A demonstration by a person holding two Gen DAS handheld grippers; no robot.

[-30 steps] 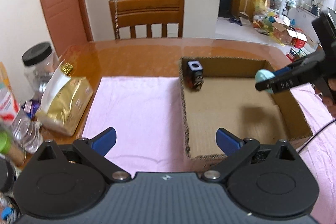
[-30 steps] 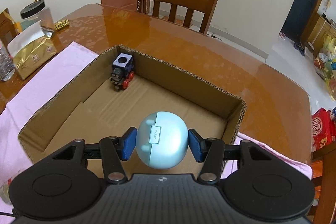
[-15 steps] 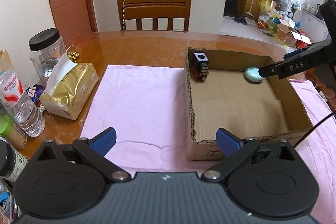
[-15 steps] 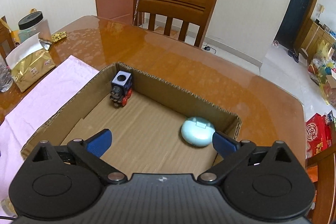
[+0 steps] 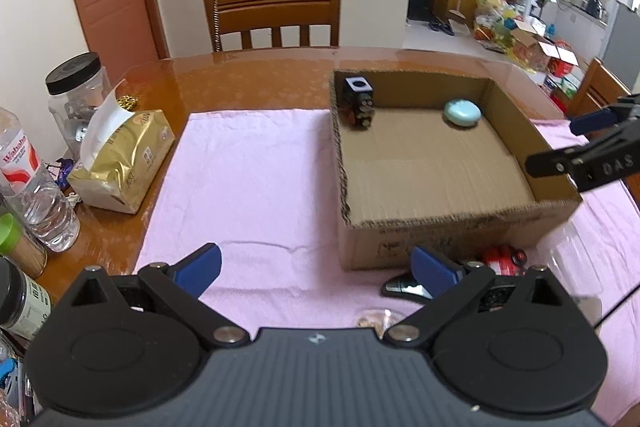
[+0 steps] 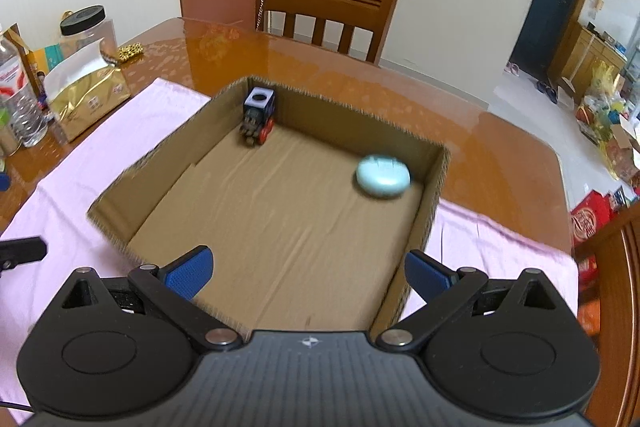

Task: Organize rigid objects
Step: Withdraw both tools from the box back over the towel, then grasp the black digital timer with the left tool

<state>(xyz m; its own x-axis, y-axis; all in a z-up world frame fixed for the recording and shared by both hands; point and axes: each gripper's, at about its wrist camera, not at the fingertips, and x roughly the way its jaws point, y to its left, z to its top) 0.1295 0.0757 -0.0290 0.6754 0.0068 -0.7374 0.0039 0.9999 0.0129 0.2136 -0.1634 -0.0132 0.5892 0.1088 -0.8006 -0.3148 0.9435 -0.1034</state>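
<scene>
An open cardboard box sits on a pink cloth. Inside it, a toy train stands in the far left corner and a pale blue earbud case lies near the far right corner. In front of the box lie a red toy car and a dark computer mouse. My left gripper is open and empty above the cloth. My right gripper is open and empty over the box's near edge; it also shows in the left wrist view.
A gold tissue pack, a black-lidded jar, a water bottle and small containers crowd the table's left side. A wooden chair stands behind the table. A clear plastic item lies at the cloth's right.
My right gripper opened and dropped the blue earbud case into the box, then pulled back toward the near edge. My left gripper drew back and up, bringing the car and mouse into view.
</scene>
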